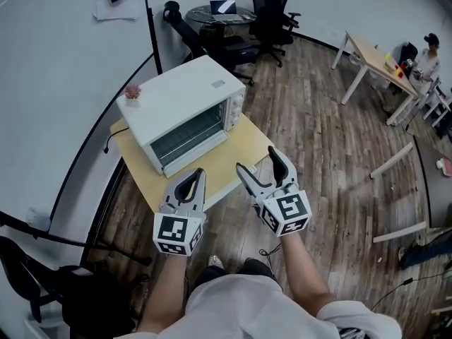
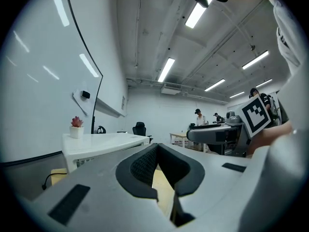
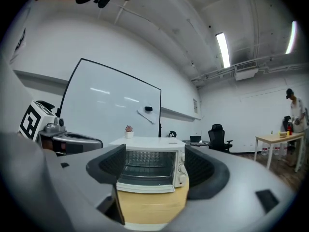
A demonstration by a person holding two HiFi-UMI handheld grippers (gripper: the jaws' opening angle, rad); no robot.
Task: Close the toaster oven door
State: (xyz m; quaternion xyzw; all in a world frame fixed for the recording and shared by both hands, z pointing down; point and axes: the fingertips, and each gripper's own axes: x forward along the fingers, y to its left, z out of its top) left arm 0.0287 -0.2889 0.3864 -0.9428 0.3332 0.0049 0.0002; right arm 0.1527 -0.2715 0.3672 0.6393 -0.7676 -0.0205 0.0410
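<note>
Toaster oven (image 1: 185, 111) sat on a small pale wooden table (image 1: 244, 152), at about 11 o'clock from both grippers in the head view. Its door (image 3: 145, 186) was dropped open. The door's white edge lay across the bottom of the opening, and the wire rack showed inside. A little potted plant (image 1: 132, 92) stood on the oven's top, at its 10 o'clock corner.

The left gripper (image 1: 195, 178) hovered over the table's near edge, clear of the oven. Its jaws were closed tip to tip with nothing between them. The right gripper (image 1: 256, 159) hung just at 3 o'clock of it, jaws spread wide and empty, and its own view framed the oven between the pads.

A whiteboard (image 1: 56, 83) filled the 10 o'clock side, and an office chair (image 1: 270, 9) stood at 12 o'clock.
</note>
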